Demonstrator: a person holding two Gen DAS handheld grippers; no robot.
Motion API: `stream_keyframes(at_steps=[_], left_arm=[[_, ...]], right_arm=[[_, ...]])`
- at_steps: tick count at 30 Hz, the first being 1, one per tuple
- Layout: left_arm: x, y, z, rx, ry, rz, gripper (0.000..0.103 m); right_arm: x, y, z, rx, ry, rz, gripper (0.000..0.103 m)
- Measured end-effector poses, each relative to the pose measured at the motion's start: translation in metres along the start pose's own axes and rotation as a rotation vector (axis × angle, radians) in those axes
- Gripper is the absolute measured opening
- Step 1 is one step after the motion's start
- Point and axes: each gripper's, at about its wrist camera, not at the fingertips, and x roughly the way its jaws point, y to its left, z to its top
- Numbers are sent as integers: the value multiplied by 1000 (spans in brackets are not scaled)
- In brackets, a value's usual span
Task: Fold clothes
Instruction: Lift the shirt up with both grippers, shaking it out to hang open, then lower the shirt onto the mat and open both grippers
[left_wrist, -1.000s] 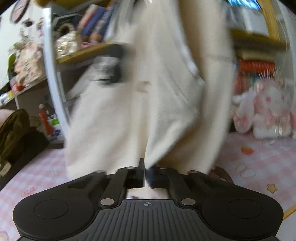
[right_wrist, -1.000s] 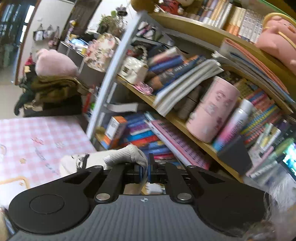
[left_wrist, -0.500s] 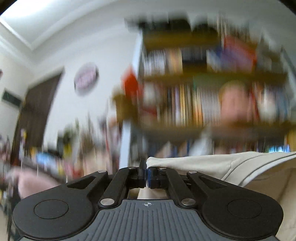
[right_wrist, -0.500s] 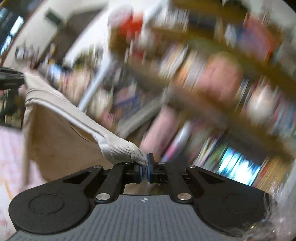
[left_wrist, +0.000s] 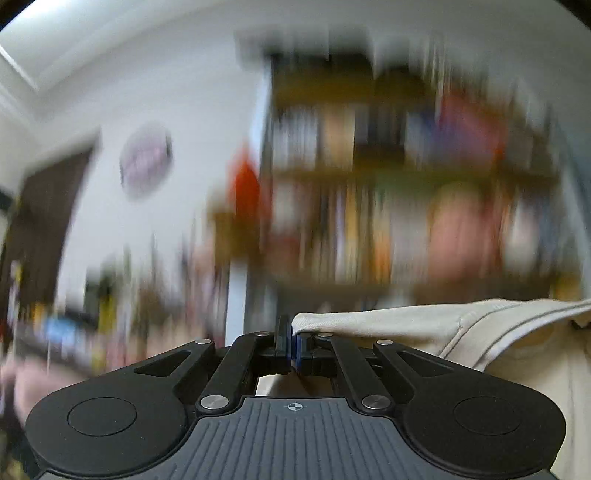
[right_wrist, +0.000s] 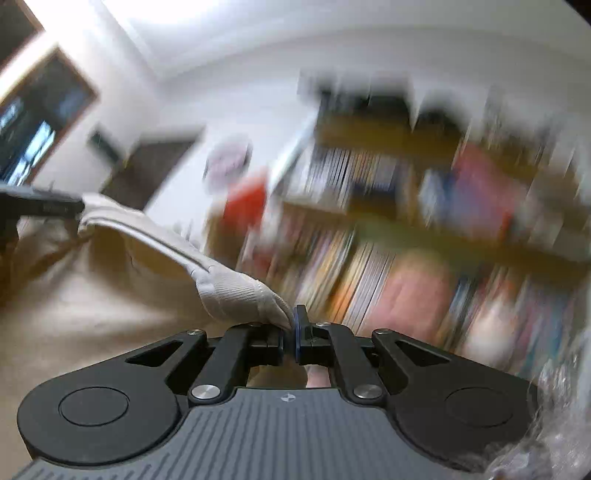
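Garment (left_wrist: 424, 325) now aloft, stretched between both grippers; a second ago hung low over checked surface. Left hand-held gripper (left_wrist: 291, 345) clamped on edge, right hand-held gripper (right_wrist: 290, 334) on ribbed cuff (right_wrist: 236, 291). Likely shake-out before laying flat.

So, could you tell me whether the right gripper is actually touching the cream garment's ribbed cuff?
Touching. The right wrist view shows the ribbed cuff pinched between the shut jaws of the right gripper, with the cream garment stretching away leftward.
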Motion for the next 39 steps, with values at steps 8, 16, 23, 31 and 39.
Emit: stream_keyframes(at_steps=[8,16,23,31,39], left_arm=[[155,7,-219,149,696,-52,2],[238,-8,-253,196,784,-66,3],[269,-17,-267,241,812,-66,12],[197,9,-260,337,734,-106,77],[55,41,-263,235,801,-81,80]], right_arm=[[175,65,-221,72,750,198,5],[261,87,-303,46,870,105,5],[289,92,-329,30,928,55,5],[236,101,-335,101,941,49,81],[106,93,-327,246,967,36,80]])
